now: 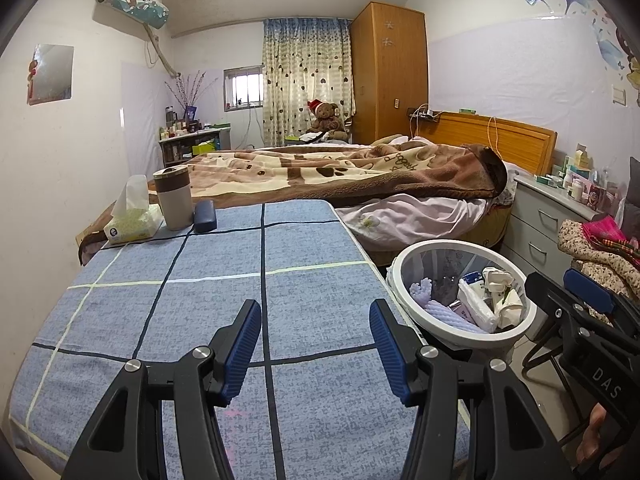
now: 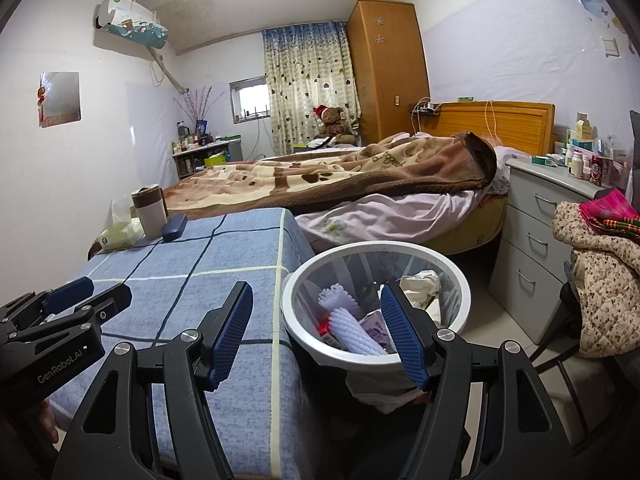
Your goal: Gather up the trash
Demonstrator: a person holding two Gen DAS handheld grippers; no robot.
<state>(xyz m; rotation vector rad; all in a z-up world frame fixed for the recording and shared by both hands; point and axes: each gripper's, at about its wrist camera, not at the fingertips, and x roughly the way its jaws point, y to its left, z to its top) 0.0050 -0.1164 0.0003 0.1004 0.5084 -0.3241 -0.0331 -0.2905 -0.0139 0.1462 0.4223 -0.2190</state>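
A white waste bin [image 1: 516, 330] [image 2: 452, 264] stands on the floor at the right edge of the blue checked table [image 1: 224, 304] [image 2: 224, 264]. It holds white foam netting [image 2: 352, 328], crumpled paper [image 1: 500, 284] and packets. My left gripper [image 1: 314, 344] is open and empty over the table's near part. My right gripper [image 2: 316, 328] is open and empty, with its right finger over the bin's near rim. Each gripper shows at the other view's edge.
A tissue pack [image 1: 132, 224], a cup [image 1: 173, 196] and a dark case [image 1: 205, 216] sit at the table's far left corner. A bed with a brown blanket [image 1: 340, 172] lies behind. A grey drawer unit [image 2: 540, 240] and a chair with clothes [image 2: 604, 272] stand right.
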